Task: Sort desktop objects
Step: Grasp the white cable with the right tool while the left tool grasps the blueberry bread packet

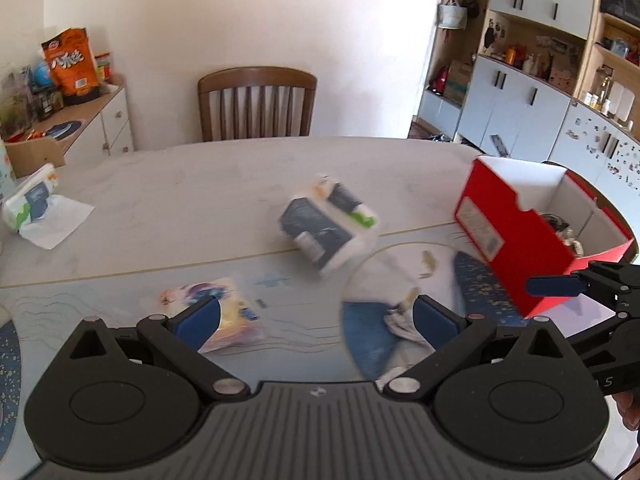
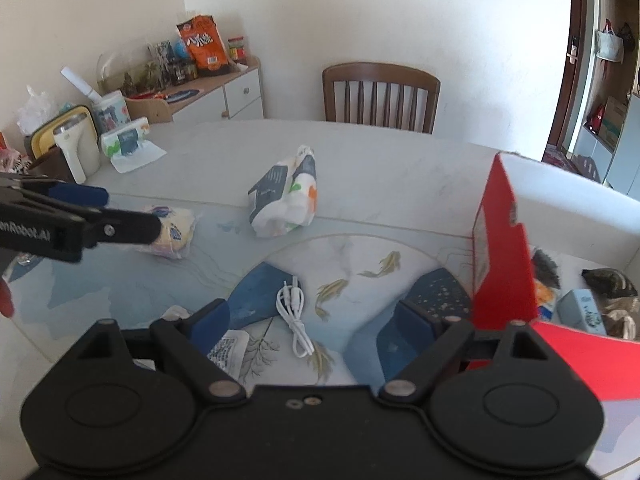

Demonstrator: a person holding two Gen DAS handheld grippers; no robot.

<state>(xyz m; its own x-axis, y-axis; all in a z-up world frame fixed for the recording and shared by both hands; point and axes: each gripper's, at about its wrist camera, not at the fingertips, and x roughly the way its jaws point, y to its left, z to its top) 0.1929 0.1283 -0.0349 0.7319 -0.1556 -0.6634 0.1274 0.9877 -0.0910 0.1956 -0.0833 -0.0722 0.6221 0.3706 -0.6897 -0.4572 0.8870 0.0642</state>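
Note:
My left gripper (image 1: 316, 320) is open over the fish-print mat (image 1: 280, 292), nothing between its pads. A yellow snack packet (image 1: 228, 316) lies by its left finger; a crumpled white thing (image 1: 400, 322) lies by its right finger. Ahead lies a blurred tissue pack (image 1: 328, 224). My right gripper (image 2: 312, 326) is open above a coiled white cable (image 2: 294, 316). The red box (image 2: 500, 248) stands at its right, holding several items (image 2: 588, 312). The tissue pack (image 2: 286, 200) and snack packet (image 2: 172, 232) lie beyond. The left gripper's fingers (image 2: 80, 194) reach in from the left.
A wooden chair (image 1: 256, 100) stands behind the table. Another tissue pack with a loose sheet (image 2: 128, 142) and a white kettle (image 2: 76, 148) sit far left. A sideboard (image 2: 240, 92) carries an orange bag. A printed paper (image 2: 228, 350) lies under my right gripper's left finger.

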